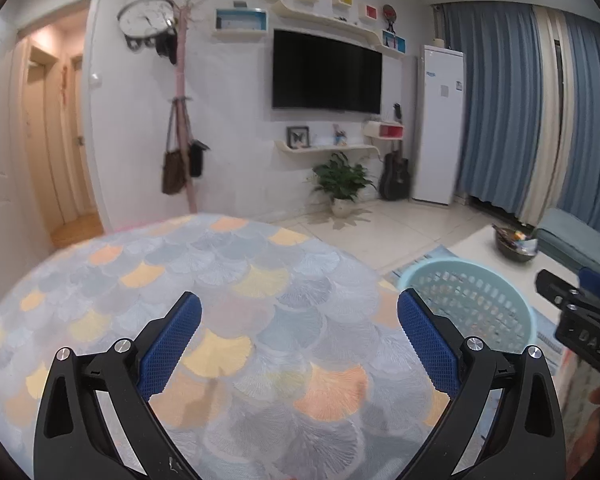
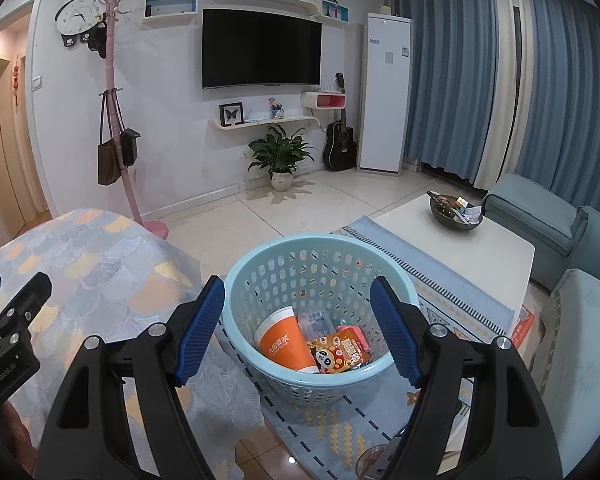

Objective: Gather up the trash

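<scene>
The round surface, under a cloth of fan-shaped scales, lies bare below my left fingers, which are spread wide with nothing between them. Past its right edge, on the rug, stands the pale blue basket. My right fingers hover above its near rim, also spread wide and empty. At the bottom of the basket lie an orange cup, tipped on its side, a snack packet touching it, and other wrappers I cannot make out.

Perforated glossy plastic basket; matt patterned cloth; textured rubbery fingers
</scene>
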### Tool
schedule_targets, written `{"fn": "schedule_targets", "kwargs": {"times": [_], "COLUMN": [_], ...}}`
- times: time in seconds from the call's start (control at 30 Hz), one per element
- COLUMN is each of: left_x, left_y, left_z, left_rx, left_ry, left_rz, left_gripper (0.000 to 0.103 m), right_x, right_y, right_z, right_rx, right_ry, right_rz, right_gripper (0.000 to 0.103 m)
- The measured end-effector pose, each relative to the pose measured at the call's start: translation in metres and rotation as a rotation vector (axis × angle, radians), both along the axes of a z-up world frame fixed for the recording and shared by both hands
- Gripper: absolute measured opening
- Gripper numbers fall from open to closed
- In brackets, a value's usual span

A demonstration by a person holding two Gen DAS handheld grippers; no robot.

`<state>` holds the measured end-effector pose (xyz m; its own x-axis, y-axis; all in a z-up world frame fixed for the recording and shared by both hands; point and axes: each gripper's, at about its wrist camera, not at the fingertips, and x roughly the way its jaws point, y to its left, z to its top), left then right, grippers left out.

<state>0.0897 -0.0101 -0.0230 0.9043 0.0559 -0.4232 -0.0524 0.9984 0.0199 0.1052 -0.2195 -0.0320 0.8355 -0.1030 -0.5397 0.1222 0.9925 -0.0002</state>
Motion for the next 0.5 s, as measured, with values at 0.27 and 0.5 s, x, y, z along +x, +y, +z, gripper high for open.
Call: {"fn": "schedule_targets", "kwargs": {"times": [0.27, 0.5], "left_x": [-0.004, -0.015], "left_y": [-0.004, 0.02], "left_z": [0.019, 0.038], "left_rx": [0.019, 0.008], "left_ry": [0.019, 0.027], "left_rz": [-0.035, -0.034], "left_gripper": [0.096, 0.096], "right_x": [-0.003, -0.004], "right_y": [0.0, 0.027], "right_z": [0.02, 0.043], "right_rx": [0.019, 0.023], "right_ry": [-0.019, -0.042], "right_rz": [-0.013, 0.045], "right_gripper": [0.071, 0.071]}}
